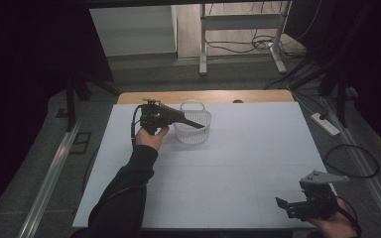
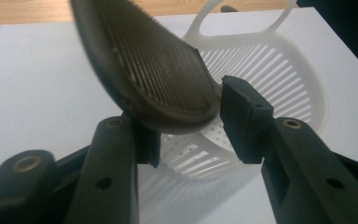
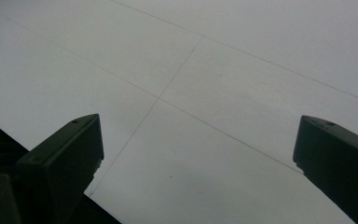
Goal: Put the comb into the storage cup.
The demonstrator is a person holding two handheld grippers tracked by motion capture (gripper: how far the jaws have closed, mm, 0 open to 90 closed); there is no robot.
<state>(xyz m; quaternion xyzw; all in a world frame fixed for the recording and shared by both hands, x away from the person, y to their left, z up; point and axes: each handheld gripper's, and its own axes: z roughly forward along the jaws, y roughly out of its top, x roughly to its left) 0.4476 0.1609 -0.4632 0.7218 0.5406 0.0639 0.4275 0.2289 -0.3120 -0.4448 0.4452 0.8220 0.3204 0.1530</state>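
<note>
A white slotted basket [image 1: 194, 130] [image 2: 279, 79] with a loop handle stands on the white table [image 1: 238, 168] at the back left. My left gripper [image 1: 172, 117] [image 2: 186, 130] reaches over its rim. A dark oval ribbed object [image 2: 158, 70] [image 1: 196, 123] sits tilted between the jaws above the basket. It leans on the left pad, and the right pad [image 2: 242, 121] stands just off its edge. At the near right corner my right gripper [image 1: 286, 207] [image 3: 198, 154] hovers low over bare table, its jaws wide apart with nothing between them.
A strip of bare wood [image 1: 203, 96] runs along the table's far edge. On the floor beyond are metal frame legs [image 1: 203, 49], cables [image 1: 349, 161] and a power strip [image 1: 325, 124] to the right.
</note>
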